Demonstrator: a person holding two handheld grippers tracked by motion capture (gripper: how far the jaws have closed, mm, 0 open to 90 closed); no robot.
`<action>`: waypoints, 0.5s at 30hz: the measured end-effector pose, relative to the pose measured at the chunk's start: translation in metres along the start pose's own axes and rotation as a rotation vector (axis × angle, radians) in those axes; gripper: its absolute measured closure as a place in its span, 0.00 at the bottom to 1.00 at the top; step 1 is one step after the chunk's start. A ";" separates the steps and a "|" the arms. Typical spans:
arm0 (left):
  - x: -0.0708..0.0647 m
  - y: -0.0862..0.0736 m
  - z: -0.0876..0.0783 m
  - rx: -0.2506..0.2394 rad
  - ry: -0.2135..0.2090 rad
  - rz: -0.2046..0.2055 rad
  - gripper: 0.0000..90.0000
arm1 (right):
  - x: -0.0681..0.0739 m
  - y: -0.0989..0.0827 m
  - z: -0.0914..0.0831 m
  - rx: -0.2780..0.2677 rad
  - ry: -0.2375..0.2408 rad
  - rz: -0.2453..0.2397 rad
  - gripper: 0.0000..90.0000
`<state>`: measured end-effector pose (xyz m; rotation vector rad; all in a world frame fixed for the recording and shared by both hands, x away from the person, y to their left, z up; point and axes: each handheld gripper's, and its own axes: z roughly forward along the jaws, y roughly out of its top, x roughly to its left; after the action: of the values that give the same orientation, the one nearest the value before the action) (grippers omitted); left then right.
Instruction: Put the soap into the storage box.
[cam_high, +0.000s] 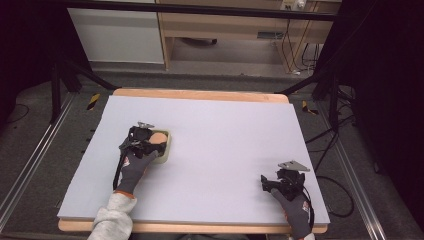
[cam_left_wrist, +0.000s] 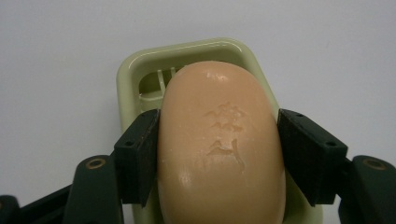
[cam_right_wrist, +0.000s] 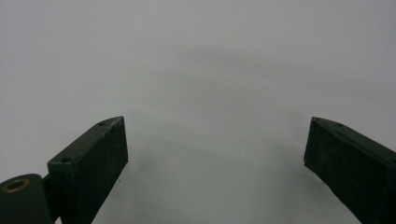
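Left gripper (cam_left_wrist: 219, 154) with both black jaws pressed against the long sides of an orange-tan soap bar (cam_left_wrist: 219, 149), gripping it. The soap bar lies in a pale green soap dish (cam_left_wrist: 140, 70), whose slotted floor shows beyond the bar's far end; a raised mark is stamped in the bar's upper face. In the high view the left gripper (cam_high: 150, 142), the soap bar (cam_high: 158, 137) and the soap dish (cam_high: 167, 150) sit on the left half of the bench (cam_high: 225, 135), which carries a pale grey sheet with a wooden edge showing around it. Right gripper (cam_high: 272, 182) near the bench's front right corner, well apart from the dish, held by a gloved hand (cam_high: 295, 207). In the right gripper view its jaws stand wide apart over bare grey surface, with nothing between them.
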<state>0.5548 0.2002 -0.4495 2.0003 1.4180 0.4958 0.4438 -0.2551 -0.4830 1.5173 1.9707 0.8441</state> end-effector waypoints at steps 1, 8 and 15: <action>0.000 0.000 0.000 0.000 -0.001 -0.001 0.36 | 0.000 0.000 0.000 0.000 0.000 0.000 0.07; 0.000 0.000 0.000 0.000 -0.002 -0.004 0.36 | 0.000 0.000 0.000 0.000 -0.001 0.001 0.07; 0.000 0.003 -0.013 -0.039 -0.027 -0.018 0.34 | 0.000 0.000 0.000 0.000 -0.001 0.000 0.07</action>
<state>0.5488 0.2031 -0.4384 1.9543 1.3982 0.4834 0.4434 -0.2550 -0.4828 1.5174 1.9698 0.8436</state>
